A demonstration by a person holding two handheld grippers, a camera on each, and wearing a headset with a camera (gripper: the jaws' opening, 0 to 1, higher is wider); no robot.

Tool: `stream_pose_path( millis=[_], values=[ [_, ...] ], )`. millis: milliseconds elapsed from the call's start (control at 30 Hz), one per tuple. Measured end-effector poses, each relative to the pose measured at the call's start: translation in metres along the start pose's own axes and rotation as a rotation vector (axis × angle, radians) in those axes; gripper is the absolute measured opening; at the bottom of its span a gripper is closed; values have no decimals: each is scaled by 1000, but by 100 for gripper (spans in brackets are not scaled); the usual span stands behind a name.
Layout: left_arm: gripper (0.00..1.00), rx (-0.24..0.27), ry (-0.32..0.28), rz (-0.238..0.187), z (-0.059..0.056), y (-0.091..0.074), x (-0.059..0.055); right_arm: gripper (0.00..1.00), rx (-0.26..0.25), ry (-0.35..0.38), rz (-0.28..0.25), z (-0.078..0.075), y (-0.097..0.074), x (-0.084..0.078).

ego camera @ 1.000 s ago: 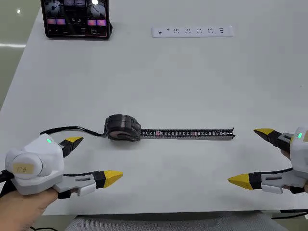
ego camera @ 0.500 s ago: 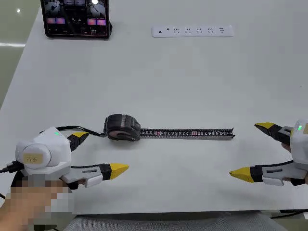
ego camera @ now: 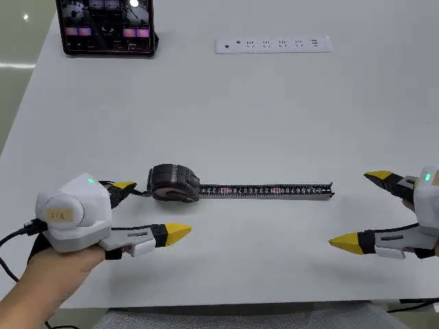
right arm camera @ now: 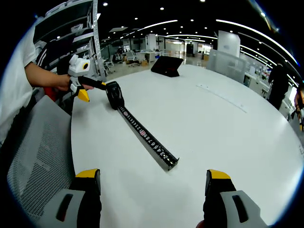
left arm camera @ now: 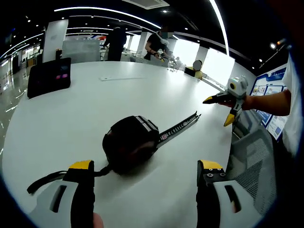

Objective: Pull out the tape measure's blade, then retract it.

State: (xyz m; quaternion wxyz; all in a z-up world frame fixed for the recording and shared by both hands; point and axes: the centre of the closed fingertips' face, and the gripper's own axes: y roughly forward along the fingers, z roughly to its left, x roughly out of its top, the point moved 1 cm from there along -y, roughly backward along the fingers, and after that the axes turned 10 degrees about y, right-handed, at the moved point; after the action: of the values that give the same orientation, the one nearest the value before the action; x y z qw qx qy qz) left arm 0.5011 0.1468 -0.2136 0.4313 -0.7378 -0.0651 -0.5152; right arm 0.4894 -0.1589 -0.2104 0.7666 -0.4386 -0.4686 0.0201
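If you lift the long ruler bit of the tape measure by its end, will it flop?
Probably it bends a little: the blade looks thin and lies flat along the table. The chunky case at its other end would likely stay put as an anchor. Its loose strap looks floppy.

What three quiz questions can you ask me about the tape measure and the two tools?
1. Open or shut: how do the jaws of the right tool stand?
2. True or false: the blade lies pulled out along the table.
3. Which is nearest the case? A) left tool B) right tool C) the blade's far tip

Key: 1 open; 2 true; 3 A.
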Motion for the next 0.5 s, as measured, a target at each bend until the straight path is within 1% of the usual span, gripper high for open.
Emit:
stream_pose_path(
  millis=[167, 233, 500],
  values=[
    [86, -7, -8, -7, -2, 5, 2, 90, -13, 8, -6, -5, -1, 0],
    [86, -11, -4, -7, -4, 6, 2, 90, -15, 11, -6, -6, -2, 0],
    [86, -12, -18, -21, -8, 9, 6, 90, -16, 11, 0, -6, -1, -2]
  ],
)
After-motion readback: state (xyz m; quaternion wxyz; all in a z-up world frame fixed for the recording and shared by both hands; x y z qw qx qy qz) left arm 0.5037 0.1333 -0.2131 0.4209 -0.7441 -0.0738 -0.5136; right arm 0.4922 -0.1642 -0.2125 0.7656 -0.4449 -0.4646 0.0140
